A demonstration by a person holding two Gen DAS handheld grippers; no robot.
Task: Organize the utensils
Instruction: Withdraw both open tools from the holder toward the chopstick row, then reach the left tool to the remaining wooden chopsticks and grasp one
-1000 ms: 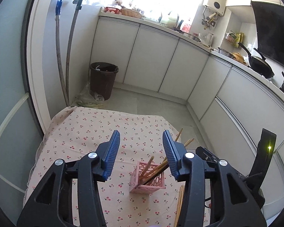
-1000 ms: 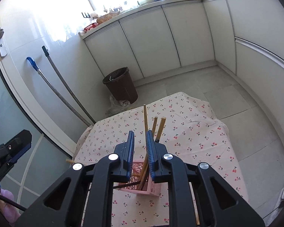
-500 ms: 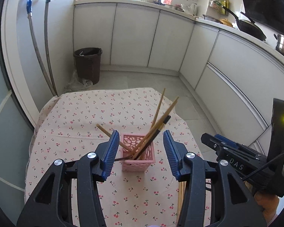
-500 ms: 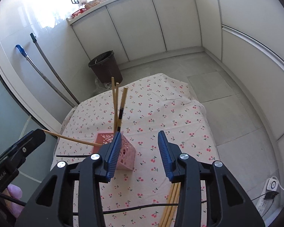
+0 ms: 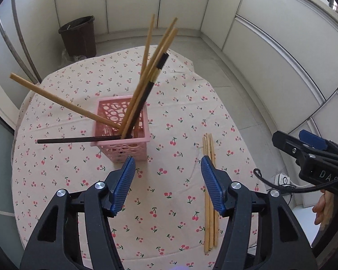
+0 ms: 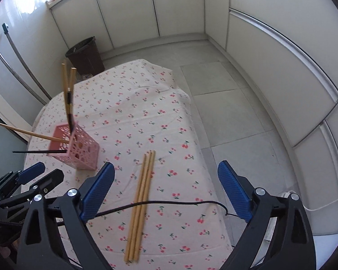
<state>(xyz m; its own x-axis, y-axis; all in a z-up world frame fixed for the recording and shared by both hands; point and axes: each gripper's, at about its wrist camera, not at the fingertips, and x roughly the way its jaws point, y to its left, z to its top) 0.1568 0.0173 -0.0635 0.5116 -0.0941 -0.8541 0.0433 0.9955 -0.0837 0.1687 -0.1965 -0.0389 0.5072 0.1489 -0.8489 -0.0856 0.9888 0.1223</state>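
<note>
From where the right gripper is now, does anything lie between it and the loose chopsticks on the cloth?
Yes: a black cable crosses over the chopsticks, between them and the right gripper, whose jaws are opening and hold nothing. Otherwise nothing blocks it.

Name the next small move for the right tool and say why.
Probably lower the right tool onto the loose chopsticks on the tablecloth and close on them. Its jaws are opening with nothing between them, the bundle lies just below, and the pink basket already holds the others.
</note>
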